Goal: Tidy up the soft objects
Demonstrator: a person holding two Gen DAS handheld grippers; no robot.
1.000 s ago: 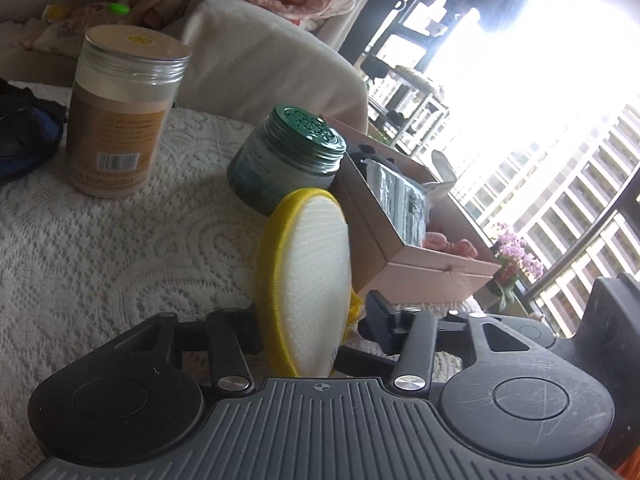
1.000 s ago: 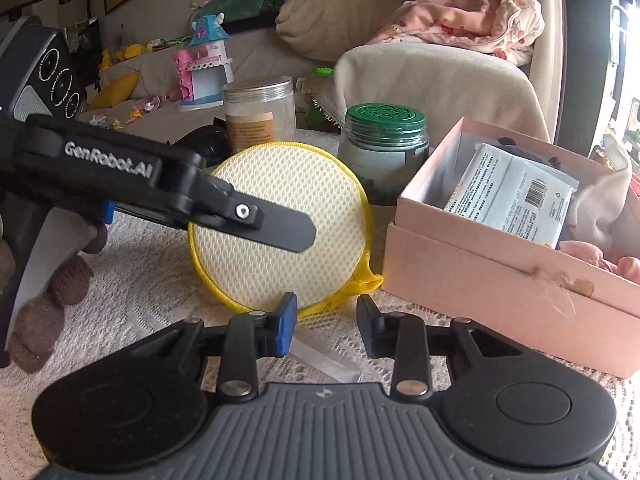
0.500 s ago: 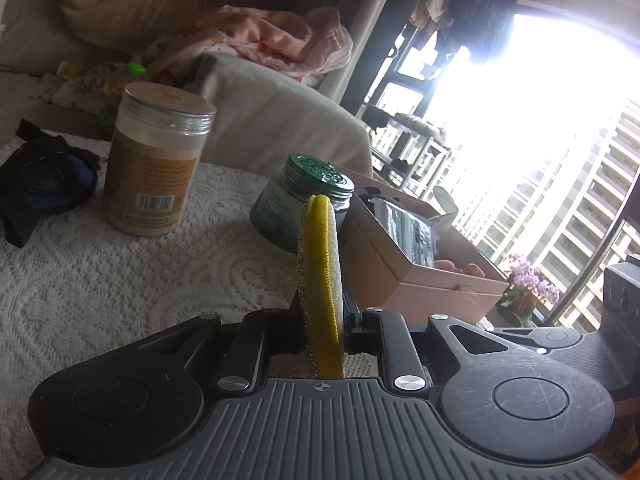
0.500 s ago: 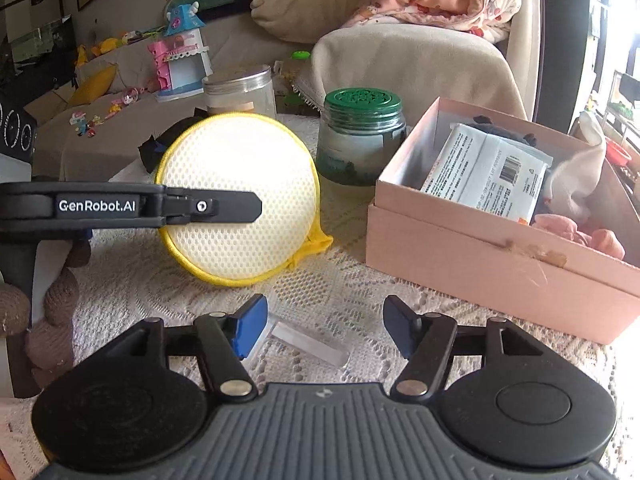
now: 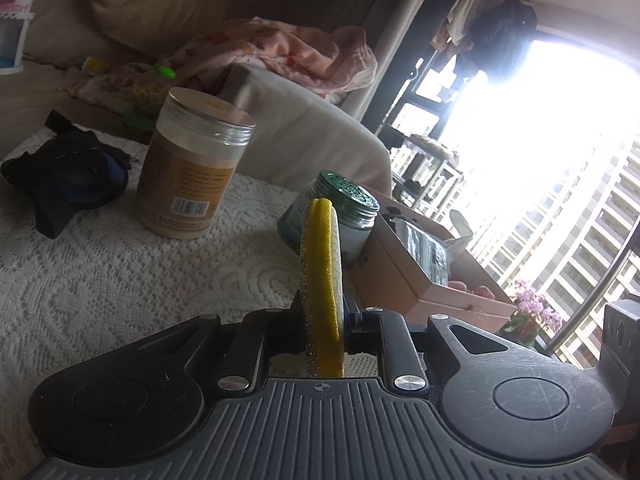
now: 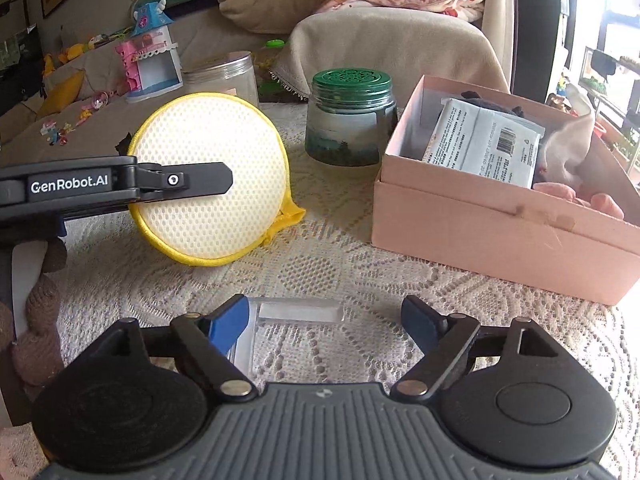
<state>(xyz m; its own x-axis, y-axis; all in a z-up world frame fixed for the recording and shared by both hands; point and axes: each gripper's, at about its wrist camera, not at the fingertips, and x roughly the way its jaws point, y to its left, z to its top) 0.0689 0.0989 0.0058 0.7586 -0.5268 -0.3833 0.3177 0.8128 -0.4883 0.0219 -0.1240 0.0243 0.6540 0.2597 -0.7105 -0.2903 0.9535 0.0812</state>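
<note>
A round yellow-rimmed mesh pad stands on edge above the lace tablecloth, and my left gripper is shut on it from the left. In the left wrist view the pad shows edge-on, pinched between the pads of the left gripper. My right gripper hangs low over the cloth in front of the pad. Its jaws are opening wide and hold nothing. A clear plastic piece lies on the cloth under them. An open pink box with a white packet and soft pink things stands to the right.
A green-lidded glass jar stands behind the pad beside the box. A tall tan jar and a dark cloth bundle lie further left. A brown knitted item is at the left edge. A sofa with cushions lies beyond.
My left gripper closed on the pad, which now shows edge-on in its view. The right jaws spread wide and stand clear of the pad, which sits further left.
</note>
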